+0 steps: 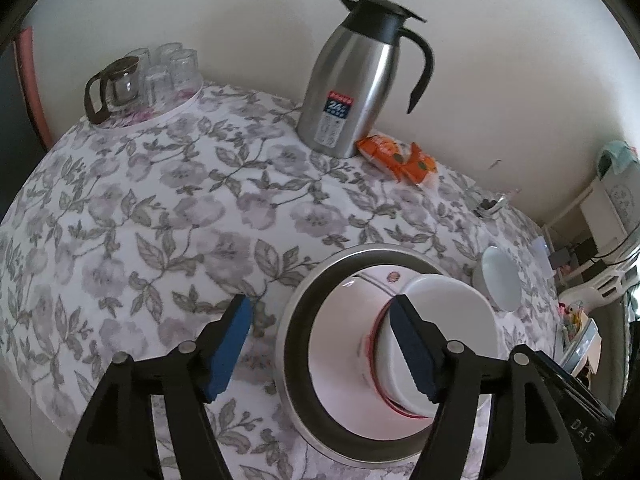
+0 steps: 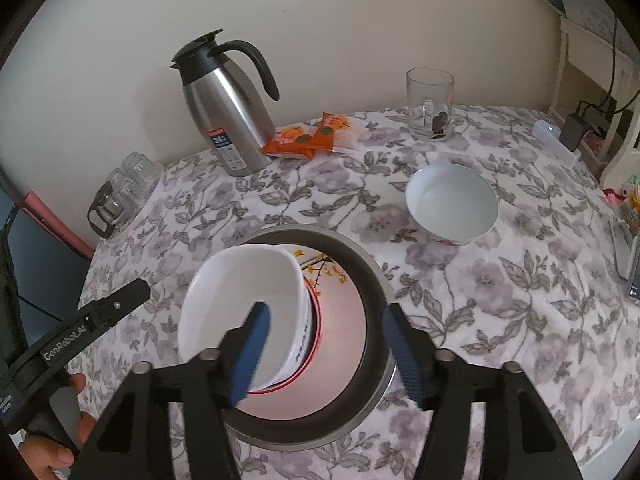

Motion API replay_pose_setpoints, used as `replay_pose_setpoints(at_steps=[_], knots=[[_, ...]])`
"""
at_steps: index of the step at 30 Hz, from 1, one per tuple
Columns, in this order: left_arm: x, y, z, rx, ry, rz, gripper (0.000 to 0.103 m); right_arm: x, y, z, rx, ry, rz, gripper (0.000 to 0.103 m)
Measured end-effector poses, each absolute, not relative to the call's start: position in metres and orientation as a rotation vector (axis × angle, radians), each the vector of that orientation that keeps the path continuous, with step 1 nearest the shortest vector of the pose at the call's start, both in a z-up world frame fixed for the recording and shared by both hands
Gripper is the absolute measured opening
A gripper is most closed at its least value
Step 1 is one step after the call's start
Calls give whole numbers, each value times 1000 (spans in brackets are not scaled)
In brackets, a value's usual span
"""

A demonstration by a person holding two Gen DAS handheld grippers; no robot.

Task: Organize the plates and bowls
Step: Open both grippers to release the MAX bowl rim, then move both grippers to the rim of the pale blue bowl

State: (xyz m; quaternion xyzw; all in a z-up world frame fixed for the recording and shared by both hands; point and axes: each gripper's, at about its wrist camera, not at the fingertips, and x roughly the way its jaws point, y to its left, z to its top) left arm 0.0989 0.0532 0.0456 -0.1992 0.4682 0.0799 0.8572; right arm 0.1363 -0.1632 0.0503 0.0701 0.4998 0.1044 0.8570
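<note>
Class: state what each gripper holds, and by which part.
Nothing is held. Left gripper and right gripper both stand open above the stacked bowls.

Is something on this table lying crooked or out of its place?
Yes. The white bowl sits tilted inside the plate in the metal basin, leaning on one side, not nested flat. Another white bowl stands apart on the tablecloth.

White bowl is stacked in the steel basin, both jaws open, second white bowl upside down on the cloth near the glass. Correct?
One error: the second bowl stands upright, its hollow showing in the right wrist view. The rest holds: the white bowl sits in the basin, and the jaws of the left gripper and right gripper are open.
</note>
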Motion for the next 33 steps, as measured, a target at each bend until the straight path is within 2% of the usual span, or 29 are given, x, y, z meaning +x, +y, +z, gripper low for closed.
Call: replay_pose_setpoints(at_steps=[2,4,6,8,10,15,33], knots=[[99,55,42,-415,994,182,76,138,-164,48,148,1054,217,76],[100,56,40,-411,998,202,88,138,-165,45,153,1059,221,80],[99,58,39,-410,992,218,88,139,-165,44,157,1059,229,85],[99,60,38,-410,991,229,88,139,-165,44,153,1056,232,97],[99,63,36,-411,991,243,89,139,-164,44,149,1050,236,103],[99,68,35,-420,980,266,95,139,-167,44,156,1037,240,103],[98,68,49,-390,860,291,96,147,-196,60,185,969,231,103]])
